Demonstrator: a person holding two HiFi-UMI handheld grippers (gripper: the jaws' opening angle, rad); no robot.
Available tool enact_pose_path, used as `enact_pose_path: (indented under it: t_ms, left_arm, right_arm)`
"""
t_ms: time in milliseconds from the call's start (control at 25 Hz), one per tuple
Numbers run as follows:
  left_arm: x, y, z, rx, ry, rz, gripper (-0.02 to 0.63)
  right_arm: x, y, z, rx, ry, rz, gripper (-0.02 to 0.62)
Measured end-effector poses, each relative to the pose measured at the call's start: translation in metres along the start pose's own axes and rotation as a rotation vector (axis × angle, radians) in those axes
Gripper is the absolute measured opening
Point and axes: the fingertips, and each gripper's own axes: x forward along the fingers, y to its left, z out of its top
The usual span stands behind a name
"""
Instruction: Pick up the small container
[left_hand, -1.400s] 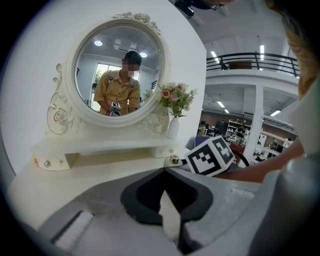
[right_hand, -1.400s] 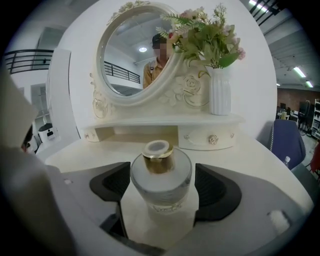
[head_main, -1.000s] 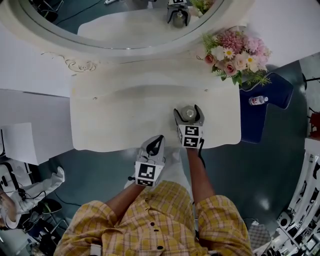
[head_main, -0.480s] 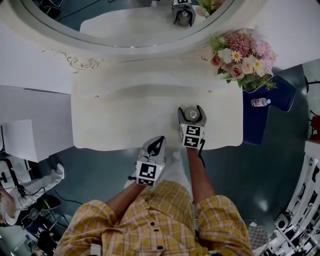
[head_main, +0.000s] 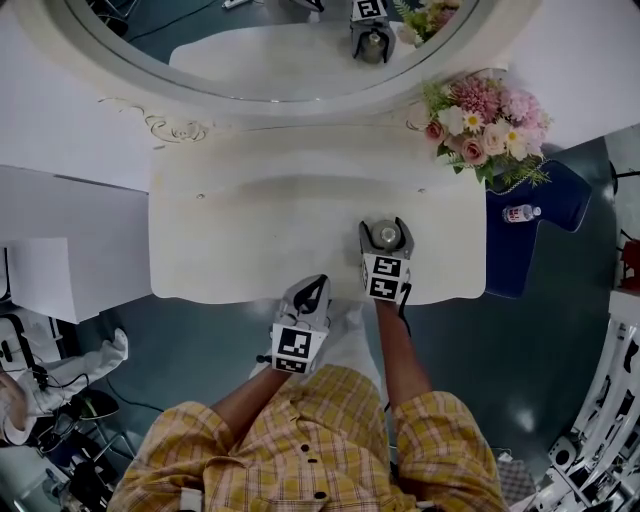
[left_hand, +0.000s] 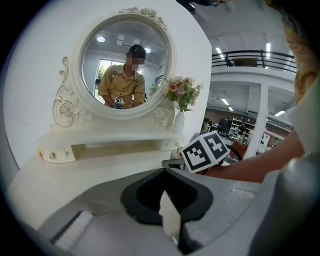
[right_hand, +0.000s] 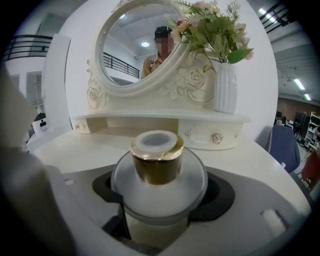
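The small container is a round frosted jar with a gold collar and a pale cap, near the front right of the white vanity table. My right gripper reaches over the table's front edge, and its jaws have closed in on the jar. In the right gripper view the jar fills the space between the dark pads, its round body touching them on both sides. My left gripper hangs shut just off the table's front edge, holding nothing; its jaws meet in the left gripper view.
A round mirror and a raised shelf with small drawers back the table. A white vase of pink flowers stands at the back right. A blue chair with a small bottle on it is right of the table.
The right gripper's jaws have drawn in around the jar. The view has shifted slightly; both grippers stay where they were.
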Motion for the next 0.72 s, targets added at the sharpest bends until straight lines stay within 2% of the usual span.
enact_pose_path:
  t_ms: [360,720]
  left_arm:
    - [-0.005,0.001,0.009,0.009,-0.020,0.006,0.000]
    - [-0.012,-0.001,0.025,0.016,-0.057,0.014,0.000]
  right_arm:
    - [-0.008,-0.006,0.000,0.029,0.011,0.012,0.342]
    - [-0.029,-0.007,0.018,0.036,-0.023,0.023,0.341]
